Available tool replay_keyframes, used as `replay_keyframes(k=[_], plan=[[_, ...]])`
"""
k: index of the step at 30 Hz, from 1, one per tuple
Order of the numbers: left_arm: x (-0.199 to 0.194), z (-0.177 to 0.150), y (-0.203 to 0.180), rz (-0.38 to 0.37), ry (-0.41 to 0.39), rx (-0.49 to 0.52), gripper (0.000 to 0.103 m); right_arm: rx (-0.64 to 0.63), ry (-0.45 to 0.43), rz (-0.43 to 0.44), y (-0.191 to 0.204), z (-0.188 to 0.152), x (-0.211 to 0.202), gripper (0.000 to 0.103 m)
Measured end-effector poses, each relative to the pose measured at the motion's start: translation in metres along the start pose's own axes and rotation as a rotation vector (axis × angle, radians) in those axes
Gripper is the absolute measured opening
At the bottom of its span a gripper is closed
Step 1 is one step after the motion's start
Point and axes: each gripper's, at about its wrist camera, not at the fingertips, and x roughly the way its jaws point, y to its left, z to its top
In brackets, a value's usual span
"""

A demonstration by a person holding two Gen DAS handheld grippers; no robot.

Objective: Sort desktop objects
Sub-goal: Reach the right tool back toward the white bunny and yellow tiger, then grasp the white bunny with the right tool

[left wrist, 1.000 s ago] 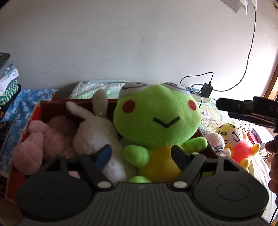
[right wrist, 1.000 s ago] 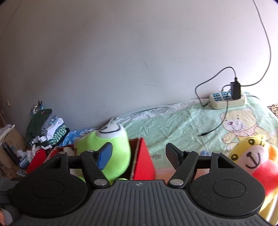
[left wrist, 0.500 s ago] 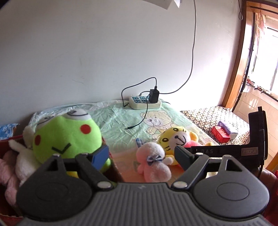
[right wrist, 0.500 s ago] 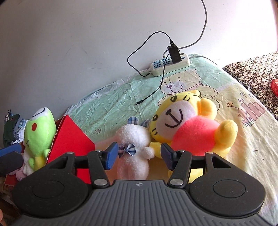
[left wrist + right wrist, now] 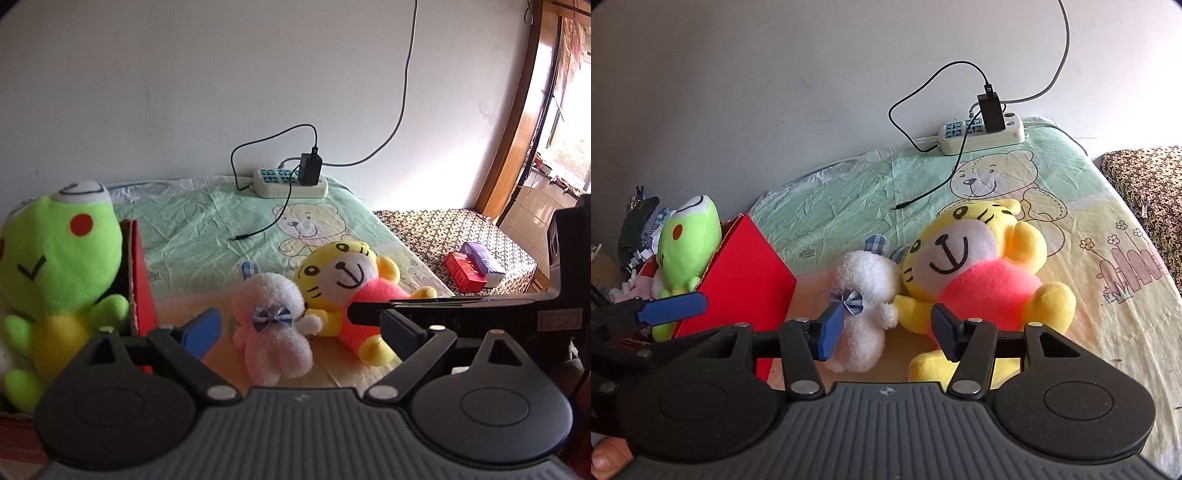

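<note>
Left wrist view: the left gripper (image 5: 301, 330), jaws wide and empty, frames a pink-white bunny (image 5: 275, 325) at centre beside a yellow tiger (image 5: 349, 284); a green frog (image 5: 55, 266) sits in the red box (image 5: 138, 273) at left.

Right wrist view: the right gripper (image 5: 886, 328), jaws wide and empty, hangs over the bunny and tiger at lower centre.

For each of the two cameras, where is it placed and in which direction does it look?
Left wrist: sits on the left gripper, faces the wall across the bed; the right gripper enters from the right.
Right wrist: sits on the right gripper, looks down at the bed; a fingertip shows.
Both show the yellow tiger, white bunny, green frog, power strip.
</note>
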Motion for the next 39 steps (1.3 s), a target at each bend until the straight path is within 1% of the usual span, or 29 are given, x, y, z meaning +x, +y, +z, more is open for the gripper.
replay_keyframes(k=[2, 6, 8, 11, 14, 16, 18, 19, 21, 22, 23, 24, 26, 27, 29, 30, 31, 33, 34, 35, 39], plan=[[0.008, -0.003, -0.002, 0.013, 0.008, -0.010, 0.092, 0.018, 0.022, 0.050, -0.006, 0.009, 0.008, 0.048], [0.036, -0.010, 0.001, -0.012, 0.057, -0.062, 0.092, 0.052, 0.095, 0.155, -0.014, 0.023, 0.032, 0.048], [0.050, -0.014, 0.000, -0.009, 0.070, -0.067, 0.093, 0.017, 0.105, 0.178, -0.011, 0.028, 0.041, 0.048], [0.072, -0.020, 0.001, 0.065, 0.090, -0.045, 0.093, -0.006, 0.154, 0.184, -0.012, 0.034, 0.061, 0.048], [0.099, -0.026, 0.014, 0.082, 0.153, -0.092, 0.093, 0.031, 0.228, 0.239, -0.016, 0.037, 0.082, 0.049], [0.111, -0.028, 0.021, 0.082, 0.178, -0.134, 0.093, 0.031, 0.242, 0.235, -0.013, 0.036, 0.093, 0.051], [0.122, -0.029, 0.026, 0.086, 0.198, -0.173, 0.093, 0.034, 0.245, 0.207, -0.012, 0.035, 0.103, 0.064], [0.128, -0.030, 0.028, 0.093, 0.209, -0.186, 0.093, 0.037, 0.247, 0.192, -0.011, 0.034, 0.107, 0.066], [0.140, -0.032, 0.026, 0.127, 0.233, -0.176, 0.093, 0.017, 0.249, 0.158, -0.009, 0.032, 0.114, 0.067], [0.143, -0.032, 0.023, 0.148, 0.234, -0.154, 0.093, 0.000, 0.248, 0.144, -0.007, 0.031, 0.116, 0.067], [0.146, -0.033, 0.021, 0.164, 0.239, -0.133, 0.093, -0.025, 0.250, 0.141, -0.005, 0.028, 0.119, 0.070], [0.149, -0.033, 0.019, 0.167, 0.249, -0.116, 0.093, -0.058, 0.252, 0.134, -0.001, 0.026, 0.122, 0.071], [0.155, -0.034, 0.013, 0.191, 0.258, -0.070, 0.093, -0.121, 0.255, 0.121, 0.006, 0.021, 0.126, 0.070], [0.158, -0.034, 0.009, 0.211, 0.258, -0.036, 0.089, -0.139, 0.249, 0.122, 0.007, 0.019, 0.128, 0.067], [0.161, -0.034, 0.004, 0.230, 0.247, 0.012, 0.085, -0.141, 0.232, 0.136, 0.005, 0.017, 0.127, 0.062], [0.161, -0.034, 0.004, 0.217, 0.243, 0.017, 0.080, -0.129, 0.226, 0.150, 0.001, 0.017, 0.126, 0.059], [0.160, -0.033, 0.004, 0.210, 0.242, 0.018, 0.078, -0.119, 0.221, 0.164, -0.003, 0.016, 0.125, 0.058], [0.158, -0.033, -0.001, 0.201, 0.239, 0.033, 0.067, -0.102, 0.204, 0.196, -0.007, 0.016, 0.118, 0.053], [0.157, -0.033, -0.004, 0.196, 0.238, 0.041, 0.065, -0.093, 0.192, 0.215, -0.009, 0.017, 0.114, 0.052], [0.154, -0.033, -0.007, 0.191, 0.233, 0.049, 0.063, -0.087, 0.179, 0.231, -0.010, 0.017, 0.109, 0.051], [0.129, -0.027, -0.023, 0.164, 0.166, 0.070, 0.063, -0.090, 0.094, 0.257, -0.010, 0.018, 0.075, 0.051]])
